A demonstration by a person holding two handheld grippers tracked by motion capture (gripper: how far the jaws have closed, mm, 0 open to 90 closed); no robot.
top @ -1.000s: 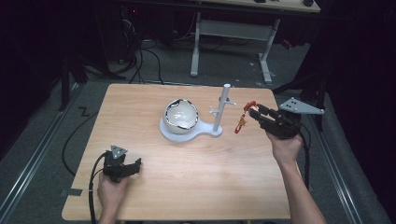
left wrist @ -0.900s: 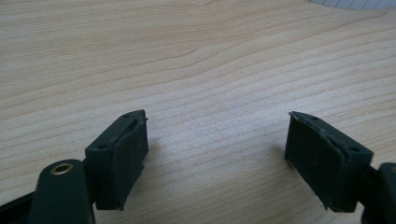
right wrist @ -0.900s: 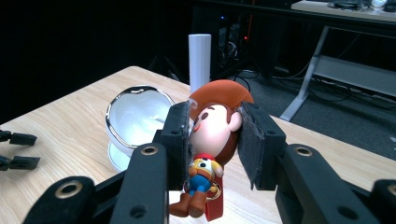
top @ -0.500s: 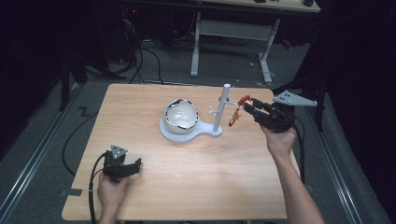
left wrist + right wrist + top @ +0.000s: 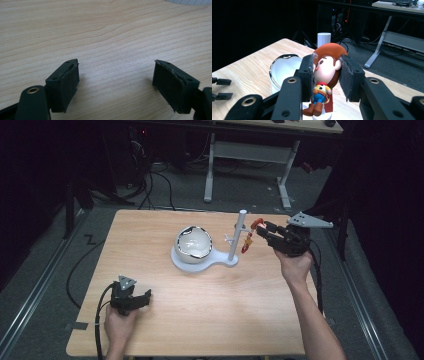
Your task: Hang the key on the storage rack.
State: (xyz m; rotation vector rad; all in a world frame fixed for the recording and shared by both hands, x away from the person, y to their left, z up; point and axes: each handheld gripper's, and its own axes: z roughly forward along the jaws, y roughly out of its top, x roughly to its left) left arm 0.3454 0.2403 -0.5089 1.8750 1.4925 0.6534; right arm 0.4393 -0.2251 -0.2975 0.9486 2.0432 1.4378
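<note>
The wooden table (image 5: 165, 320) carries a white stand (image 5: 200, 262) with a bowl (image 5: 194, 242) and an upright post (image 5: 239, 237), just ahead of the right gripper (image 5: 325, 72). Its jaws clamp a cowboy figurine (image 5: 325, 75) by the head (probably to hang it there). The left gripper (image 5: 116, 82) rests wide open, holding nothing.
</note>
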